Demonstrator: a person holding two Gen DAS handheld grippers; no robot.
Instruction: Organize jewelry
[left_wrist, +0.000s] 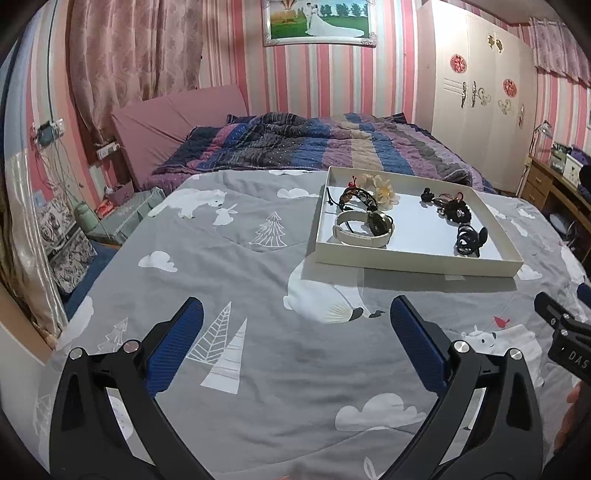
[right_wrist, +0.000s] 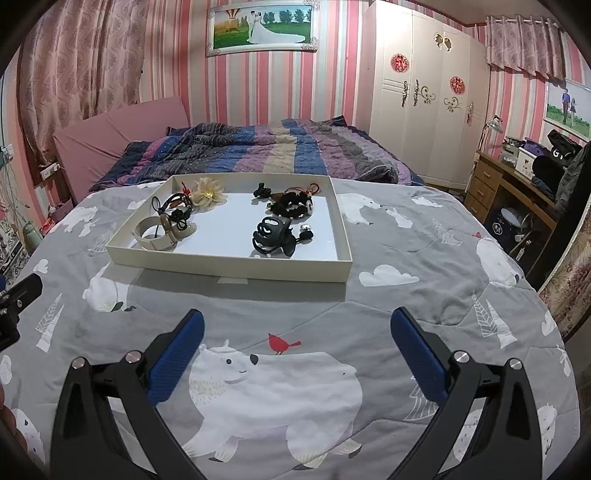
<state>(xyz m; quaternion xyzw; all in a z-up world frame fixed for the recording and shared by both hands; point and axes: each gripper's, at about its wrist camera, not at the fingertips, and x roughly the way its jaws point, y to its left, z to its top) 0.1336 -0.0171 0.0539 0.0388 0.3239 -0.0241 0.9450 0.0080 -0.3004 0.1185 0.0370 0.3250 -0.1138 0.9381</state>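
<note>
I see the grey quilt (right_wrist: 424, 258) spread flat, with the white tray (right_wrist: 229, 267) lying crosswise ahead of both tools, its long side facing me. It sits nearly straight ahead of my right gripper (right_wrist: 297, 334) and off to the right of my left gripper (left_wrist: 297, 325), so the right looks nearer. Both hover low, jaws spread, empty. The jewelry (right_wrist: 271, 230) lies inside the tray.

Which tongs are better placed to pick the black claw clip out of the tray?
Probably the right tongs: open, facing the tray, with the clip almost straight ahead. From the left tongs the clip sits far right.
</note>
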